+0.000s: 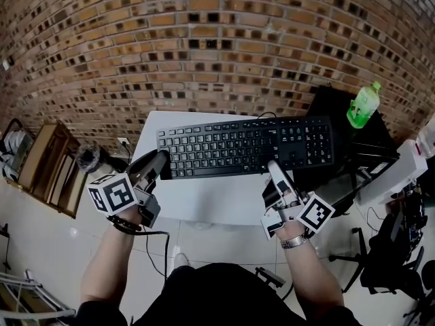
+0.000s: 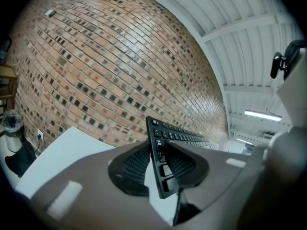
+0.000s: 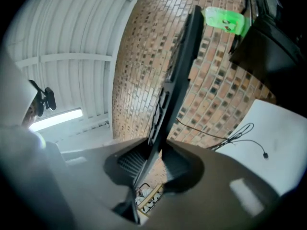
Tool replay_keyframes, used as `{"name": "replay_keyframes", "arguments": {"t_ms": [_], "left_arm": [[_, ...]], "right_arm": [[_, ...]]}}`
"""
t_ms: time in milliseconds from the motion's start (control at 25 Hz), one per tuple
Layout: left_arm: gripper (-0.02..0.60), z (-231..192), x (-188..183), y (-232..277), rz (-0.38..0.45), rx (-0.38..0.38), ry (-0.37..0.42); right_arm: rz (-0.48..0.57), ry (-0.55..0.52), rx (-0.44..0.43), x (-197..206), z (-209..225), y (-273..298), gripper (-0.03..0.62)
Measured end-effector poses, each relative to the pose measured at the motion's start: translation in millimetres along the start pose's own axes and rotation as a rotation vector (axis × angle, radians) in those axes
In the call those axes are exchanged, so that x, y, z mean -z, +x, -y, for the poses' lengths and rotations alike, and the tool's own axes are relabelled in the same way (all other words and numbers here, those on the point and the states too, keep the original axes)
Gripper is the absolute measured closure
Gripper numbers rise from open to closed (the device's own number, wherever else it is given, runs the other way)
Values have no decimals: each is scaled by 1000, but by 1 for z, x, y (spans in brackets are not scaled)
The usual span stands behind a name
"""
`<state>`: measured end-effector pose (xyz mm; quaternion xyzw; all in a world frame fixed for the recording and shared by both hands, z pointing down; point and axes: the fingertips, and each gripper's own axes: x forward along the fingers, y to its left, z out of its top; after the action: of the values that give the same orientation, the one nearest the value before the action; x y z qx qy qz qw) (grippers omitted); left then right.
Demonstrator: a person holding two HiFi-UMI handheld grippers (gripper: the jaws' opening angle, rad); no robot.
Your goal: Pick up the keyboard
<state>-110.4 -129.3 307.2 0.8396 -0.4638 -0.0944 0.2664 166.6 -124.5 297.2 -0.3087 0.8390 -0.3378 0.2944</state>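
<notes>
Brick wall (image 1: 204,46): far, behind all.
White table (image 1: 204,199): below the keyboard.
Black keyboard (image 1: 245,145): held up above the table.
Left gripper (image 1: 160,158): clamped on its near left edge.
Right gripper (image 1: 273,167): clamped on its near edge, further right.
Green bottle (image 1: 363,105): far right.

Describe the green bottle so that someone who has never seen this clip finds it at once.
Start at the brick wall and the white table in front of it. Right of the table, past the keyboard, the bottle sits on a dark surface. It is the only bright green thing in view.
</notes>
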Motion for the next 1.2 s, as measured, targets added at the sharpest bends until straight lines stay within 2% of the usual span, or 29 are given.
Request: {"name": "replay_keyframes", "arguments": {"t_ms": [280, 440, 840, 1200], "left_arm": [[482, 3, -16, 1, -19, 38, 17], [483, -9, -25, -13, -20, 62, 33], [483, -36, -37, -44, -3, 84, 37], [484, -35, -37, -47, 0, 86, 30]], "right_arm": [[35, -27, 5, -3, -15, 2, 500], [49, -36, 2, 16, -27, 9, 500], [56, -69, 11, 51, -51, 24, 500], [50, -74, 13, 51, -54, 24, 499]]}}
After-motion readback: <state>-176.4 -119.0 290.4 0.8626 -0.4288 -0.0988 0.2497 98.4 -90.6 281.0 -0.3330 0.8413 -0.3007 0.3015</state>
